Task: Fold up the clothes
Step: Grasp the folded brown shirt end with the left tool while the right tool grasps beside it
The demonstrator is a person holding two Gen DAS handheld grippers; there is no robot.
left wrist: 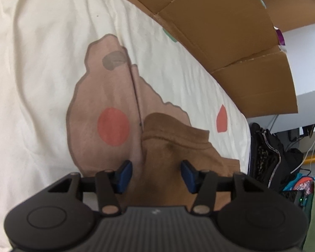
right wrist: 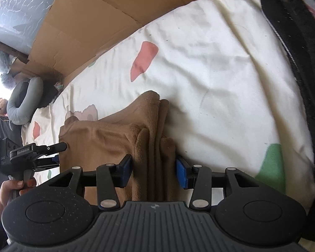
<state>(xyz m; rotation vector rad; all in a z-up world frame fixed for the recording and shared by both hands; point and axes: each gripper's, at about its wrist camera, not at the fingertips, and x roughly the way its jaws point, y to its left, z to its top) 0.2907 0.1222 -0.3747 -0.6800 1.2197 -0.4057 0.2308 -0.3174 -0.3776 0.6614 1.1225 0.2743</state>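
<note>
On the cream bed sheet (right wrist: 210,67), near its front edge, lies one brown garment (right wrist: 119,138), partly folded, with several thick layers stacked along its right side. The sheet carries printed patches: one large tan animal shape (left wrist: 107,96) with a red disc on it, red marks and green marks. One run of flattened cardboard (left wrist: 220,31) lines the far edge of the bed.

Left gripper (left wrist: 156,175): one, seen from its own camera and, side-on, at the left of the right wrist view (right wrist: 57,153), with a hand (right wrist: 5,193) on its handle. Its two blue pads (left wrist: 124,175) stand about half apart, with a ridge of the brown fabric rising between them; whether either pad presses the cloth cannot be told.

Right gripper (right wrist: 155,173): one, its two blue pads (right wrist: 181,174) likewise about half apart, straddling the stacked folds at the garment's right side. The pads sit right against the cloth on both sides, though a firm grip cannot be confirmed.

At the far left end of the bed rests one grey curved pillow (right wrist: 24,103); a dark bag (left wrist: 268,155) stands beyond the bed's right edge in the left wrist view.
</note>
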